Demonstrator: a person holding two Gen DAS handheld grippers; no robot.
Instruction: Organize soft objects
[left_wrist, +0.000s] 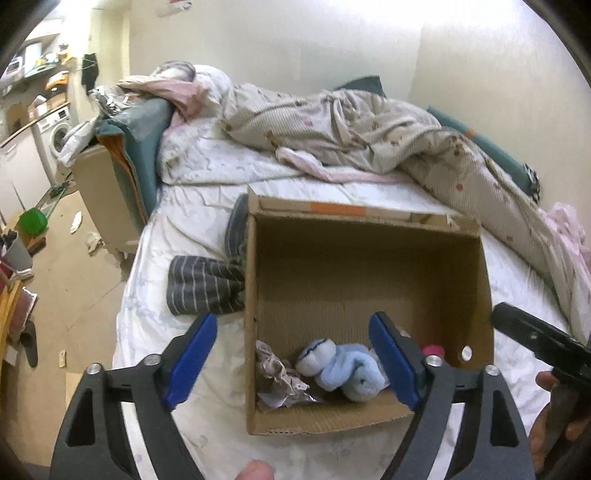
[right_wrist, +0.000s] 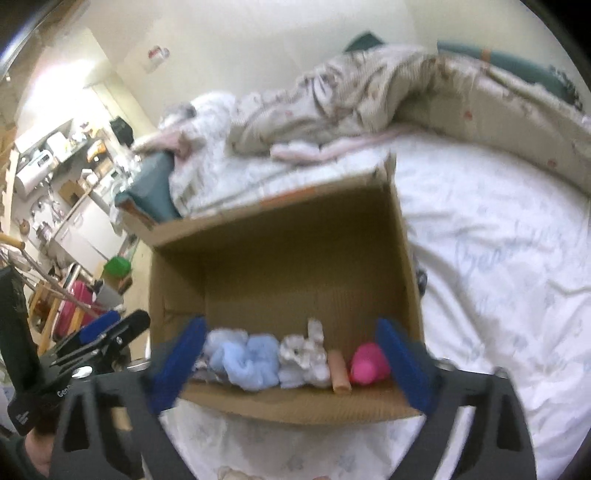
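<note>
An open cardboard box (left_wrist: 369, 258) (right_wrist: 280, 236) sits on the white bed sheet. Inside along its near wall lie a light blue rolled sock (left_wrist: 347, 373) (right_wrist: 251, 360), a white patterned soft item (right_wrist: 306, 356), a beige roll (right_wrist: 339, 371) and a pink soft thing (right_wrist: 369, 363). Crumpled grey-beige cloth (left_wrist: 277, 373) lies in the box's left corner. Grey striped socks (left_wrist: 205, 286) lie on the sheet left of the box. My left gripper (left_wrist: 295, 363) is open and empty above the box's near left wall. My right gripper (right_wrist: 291, 369) is open and empty above the box's near edge.
A rumpled floral quilt (left_wrist: 351, 125) and pink cloth lie across the far side of the bed. The bed's left edge drops to a cluttered floor with a green container (left_wrist: 33, 221). The right gripper's body (left_wrist: 543, 339) shows at the right.
</note>
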